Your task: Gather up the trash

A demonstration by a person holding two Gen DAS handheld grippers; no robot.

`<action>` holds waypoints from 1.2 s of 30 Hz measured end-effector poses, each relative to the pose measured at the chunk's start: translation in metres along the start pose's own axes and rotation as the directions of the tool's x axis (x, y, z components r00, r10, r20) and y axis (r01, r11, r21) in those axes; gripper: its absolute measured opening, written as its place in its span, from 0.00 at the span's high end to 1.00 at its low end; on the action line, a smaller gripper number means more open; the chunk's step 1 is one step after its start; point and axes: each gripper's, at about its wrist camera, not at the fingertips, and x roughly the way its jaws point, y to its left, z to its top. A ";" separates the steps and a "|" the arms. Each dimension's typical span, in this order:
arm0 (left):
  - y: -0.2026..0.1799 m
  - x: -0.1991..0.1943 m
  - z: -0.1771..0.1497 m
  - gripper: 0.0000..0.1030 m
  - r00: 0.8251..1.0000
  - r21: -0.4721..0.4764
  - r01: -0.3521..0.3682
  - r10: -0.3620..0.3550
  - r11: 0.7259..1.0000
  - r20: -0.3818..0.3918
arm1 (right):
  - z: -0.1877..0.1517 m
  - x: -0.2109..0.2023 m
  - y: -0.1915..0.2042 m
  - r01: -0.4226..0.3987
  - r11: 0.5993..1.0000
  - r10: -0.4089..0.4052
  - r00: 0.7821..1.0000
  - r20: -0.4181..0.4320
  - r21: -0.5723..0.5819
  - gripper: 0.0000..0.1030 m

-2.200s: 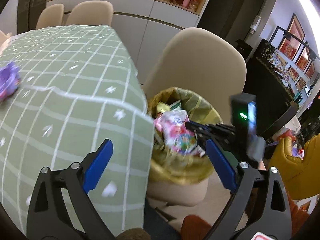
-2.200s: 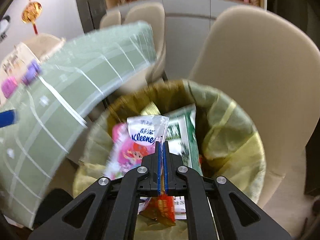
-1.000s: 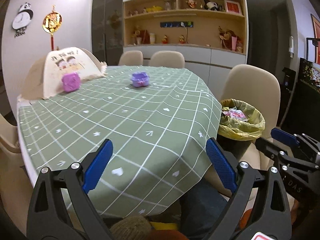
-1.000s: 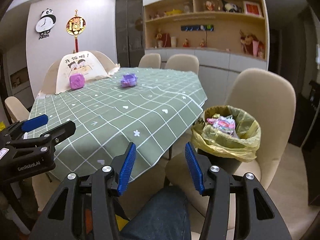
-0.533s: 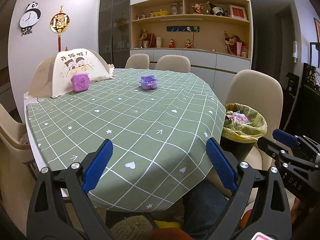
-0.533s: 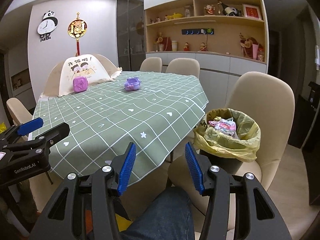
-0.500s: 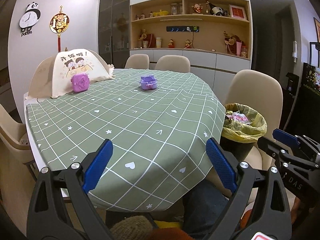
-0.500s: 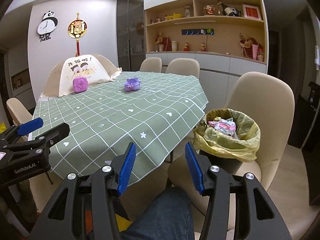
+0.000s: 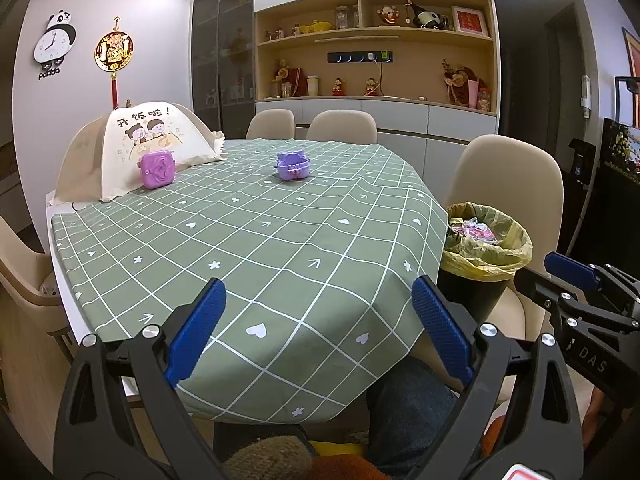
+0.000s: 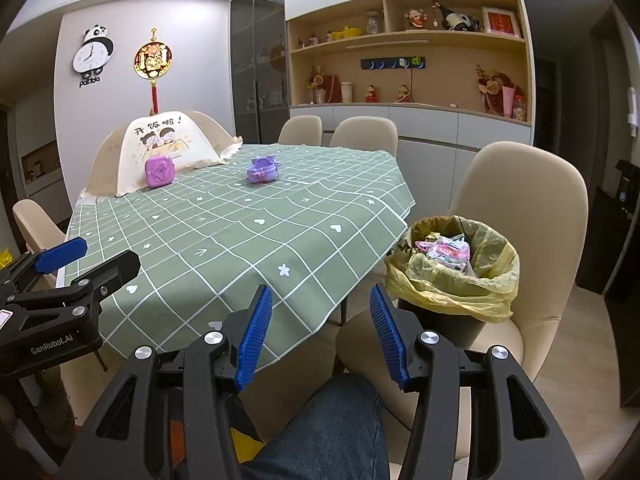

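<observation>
left gripper (image 9: 318, 332) wide open, empty | right gripper (image 10: 320, 330) open too | wrappers (image 10: 446, 250) sit in the bin (image 10: 454, 284) on the chair | probably light, crinkly, slippery; pinch an edge

Two purple plastic toy boxes (image 9: 156, 169) (image 9: 293, 165) near far edge of green checked tablecloth (image 9: 248, 248) — cream mesh food cover (image 9: 132, 148) at far-left corner.
</observation>
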 end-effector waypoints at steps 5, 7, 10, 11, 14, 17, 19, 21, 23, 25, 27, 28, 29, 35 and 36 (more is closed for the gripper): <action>-0.002 0.000 0.000 0.13 1.000 0.007 0.004 -0.004 1.000 -0.003 | 0.000 0.000 -0.001 0.001 1.000 -0.001 1.000 0.000 0.002 0.53; -0.002 0.000 0.000 0.13 1.000 0.009 0.004 -0.004 1.000 -0.003 | 0.000 0.000 -0.001 0.002 1.000 -0.002 1.000 0.001 0.003 0.53; -0.002 0.000 -0.001 0.13 1.000 0.008 0.005 -0.005 1.000 -0.004 | 0.001 -0.001 0.000 0.006 1.000 -0.006 1.000 0.003 0.006 0.53; -0.003 0.000 -0.001 0.13 1.000 0.008 0.005 -0.005 1.000 -0.003 | 0.001 -0.001 0.000 0.006 1.000 -0.006 1.000 0.004 0.007 0.53; -0.003 0.000 -0.001 0.13 1.000 0.010 0.005 -0.005 1.000 -0.003 | 0.001 -0.002 0.000 0.008 1.000 -0.008 1.000 0.008 0.009 0.53; -0.003 0.000 -0.001 0.13 1.000 0.011 0.007 -0.007 1.000 -0.004 | 0.001 -0.002 0.000 0.008 1.000 -0.008 1.000 0.008 0.011 0.53; -0.003 0.001 -0.001 0.13 1.000 0.012 0.011 -0.010 1.000 -0.007 | 0.001 -0.002 0.001 0.009 1.000 -0.009 1.000 0.007 0.012 0.53; -0.003 0.002 -0.001 0.13 1.000 0.012 0.012 -0.012 1.000 -0.009 | 0.001 -0.002 0.001 0.008 1.000 -0.008 1.000 0.006 0.014 0.53; -0.003 0.003 -0.001 0.13 1.000 0.011 0.013 -0.013 1.000 -0.010 | 0.001 -0.002 0.001 0.008 1.000 -0.008 1.000 0.006 0.016 0.53; -0.003 0.003 -0.001 0.13 1.000 0.012 0.013 -0.013 1.000 -0.010 | 0.001 -0.002 0.001 0.009 1.000 -0.009 1.000 0.007 0.014 0.53; -0.004 0.003 -0.001 0.13 1.000 0.013 0.015 -0.014 1.000 -0.011 | 0.001 -0.002 0.000 0.007 1.000 -0.007 1.000 0.007 0.014 0.53; -0.004 0.003 -0.001 0.13 1.000 0.013 0.015 -0.015 1.000 -0.012 | 0.001 -0.002 0.000 0.008 1.000 -0.008 1.000 0.007 0.016 0.53; -0.003 0.003 -0.001 0.13 1.000 0.013 0.016 -0.016 1.000 -0.013 | 0.001 -0.001 0.001 0.008 1.000 -0.008 1.000 0.006 0.017 0.53; -0.003 0.004 -0.002 0.13 1.000 0.013 0.017 -0.017 1.000 -0.012 | 0.001 -0.001 0.002 0.009 1.000 -0.009 1.000 0.006 0.019 0.53; -0.004 0.004 -0.002 0.13 1.000 0.014 0.017 -0.017 1.000 -0.012 | 0.001 -0.002 0.001 0.008 1.000 -0.009 1.000 0.006 0.019 0.53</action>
